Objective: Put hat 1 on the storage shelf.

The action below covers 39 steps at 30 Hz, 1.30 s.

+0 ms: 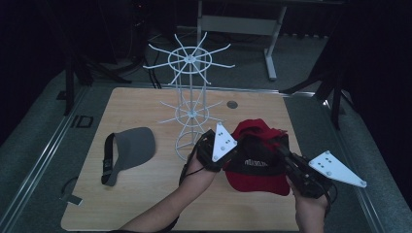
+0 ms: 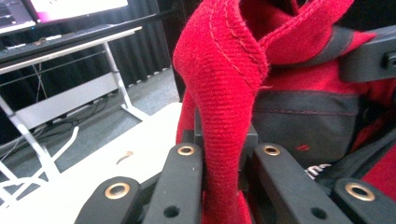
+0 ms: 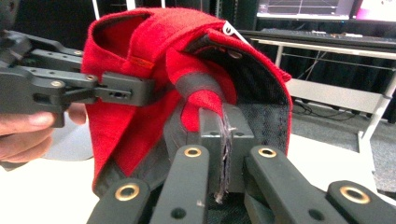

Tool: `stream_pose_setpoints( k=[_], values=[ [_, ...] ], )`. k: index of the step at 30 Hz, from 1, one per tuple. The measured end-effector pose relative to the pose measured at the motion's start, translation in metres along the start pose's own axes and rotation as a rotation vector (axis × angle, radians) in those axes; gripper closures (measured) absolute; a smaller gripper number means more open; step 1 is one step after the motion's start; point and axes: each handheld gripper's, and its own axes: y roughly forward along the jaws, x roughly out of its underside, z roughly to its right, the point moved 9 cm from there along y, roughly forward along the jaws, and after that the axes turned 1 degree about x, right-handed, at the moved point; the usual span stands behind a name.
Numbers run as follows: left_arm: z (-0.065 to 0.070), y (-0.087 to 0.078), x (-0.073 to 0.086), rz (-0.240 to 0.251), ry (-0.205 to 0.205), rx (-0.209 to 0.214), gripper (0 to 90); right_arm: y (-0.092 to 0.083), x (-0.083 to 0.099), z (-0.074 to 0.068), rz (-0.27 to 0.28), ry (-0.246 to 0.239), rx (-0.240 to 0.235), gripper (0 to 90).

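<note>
Red cap (image 1: 256, 158) sits just in front of the white wire rack (image 1: 190, 104), held between us: left gripper (image 1: 224, 154) and right gripper (image 1: 281, 149) both clamped on its fabric. Pulling apart unevenly could drag thin cloth from one grip, and the cap would sag.

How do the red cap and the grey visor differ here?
The red cap has a full crown; the grey visor is open-topped, a brim with a strap. The red cap is pinched by the left tool and the right tool; the grey visor lies untouched on the table. Both are headwear near the white rack.
</note>
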Motion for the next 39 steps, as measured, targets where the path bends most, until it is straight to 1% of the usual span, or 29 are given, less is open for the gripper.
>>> stream_pose_setpoints(
  k=[4, 5, 10, 12, 17, 19, 20, 22, 23, 24, 25, 28, 29, 30, 31, 32, 33, 35, 36, 38, 39],
  values=[
    [0.003, 0.002, -0.002, -0.015, 0.01, 0.012, 87.2, 0.0, 0.004, 0.004, -0.008, 0.007, 0.009, 88.4],
    [0.003, 0.002, -0.002, -0.019, 0.01, 0.017, 87.4, 0.0, 0.007, 0.006, -0.012, 0.01, 0.018, 88.4],
    [0.004, 0.004, -0.006, -0.033, 0.006, 0.023, 87.7, 0.0, 0.012, 0.011, -0.017, 0.026, 0.03, 87.8],
    [0.005, 0.005, -0.007, -0.029, 0.008, 0.024, 87.8, -0.001, 0.014, 0.014, -0.015, 0.037, 0.037, 87.8],
    [0.007, 0.005, -0.012, -0.023, 0.005, 0.027, 87.8, -0.001, 0.015, 0.016, -0.012, 0.039, 0.042, 87.4],
    [0.006, 0.005, -0.013, -0.021, 0.01, 0.024, 87.8, -0.002, 0.015, 0.017, -0.013, 0.042, 0.043, 85.9],
    [0.006, 0.004, -0.014, -0.02, 0.006, 0.025, 87.9, -0.003, 0.014, 0.017, -0.004, 0.045, 0.029, 80.6],
    [0.006, 0.002, -0.016, -0.014, 0.007, 0.025, 87.9, -0.004, 0.013, 0.016, 0.004, 0.042, 0.023, 79.4],
    [0.006, 0.001, -0.017, -0.012, 0.006, 0.024, 87.9, -0.005, 0.014, 0.016, -0.006, 0.039, 0.02, 78.9],
    [0.006, 0.0, -0.018, -0.007, 0.006, 0.025, 87.9, -0.006, 0.014, 0.014, -0.015, 0.038, 0.008, 76.4],
    [0.005, -0.001, -0.019, -0.005, 0.006, 0.024, 87.9, -0.009, 0.015, 0.011, -0.028, 0.021, -0.015, 69.8],
    [0.005, -0.002, -0.02, 0.001, 0.006, 0.025, 87.9, -0.01, 0.016, 0.01, -0.034, 0.015, -0.026, 67.1],
    [0.005, -0.002, -0.021, -0.002, 0.006, 0.027, 87.9, -0.011, 0.016, 0.009, -0.039, 0.015, -0.036, 63.3],
    [0.005, -0.002, -0.021, 0.0, 0.004, 0.028, 87.9, -0.013, 0.016, 0.005, -0.045, 0.015, -0.079, 56.2],
    [0.005, -0.002, -0.021, 0.001, 0.003, 0.028, 87.9, -0.015, 0.017, 0.005, -0.049, 0.007, -0.077, 55.2],
    [0.005, -0.002, -0.021, -0.001, 0.001, 0.03, 87.9, -0.017, 0.016, 0.003, -0.049, 0.004, -0.088, 52.3],
    [0.005, -0.003, -0.022, 0.001, -0.002, 0.032, 87.9, -0.019, 0.016, 0.001, -0.052, 0.0, -0.113, 50.6],
    [0.005, -0.003, -0.022, -0.002, 0.002, 0.035, 87.9, -0.023, 0.015, 0.0, -0.053, -0.018, -0.117, 49.8],
    [0.005, -0.003, -0.021, -0.005, 0.006, 0.04, 87.9, -0.025, 0.014, 0.0, -0.051, -0.023, -0.126, 49.6],
    [0.005, -0.003, -0.021, -0.007, 0.015, 0.036, 87.9, -0.03, 0.012, 0.004, -0.04, -0.029, -0.114, 49.4],
    [0.006, -0.004, -0.021, -0.004, 0.016, 0.039, 87.9, -0.033, 0.01, 0.007, -0.03, -0.022, -0.116, 49.5]
  ],
)
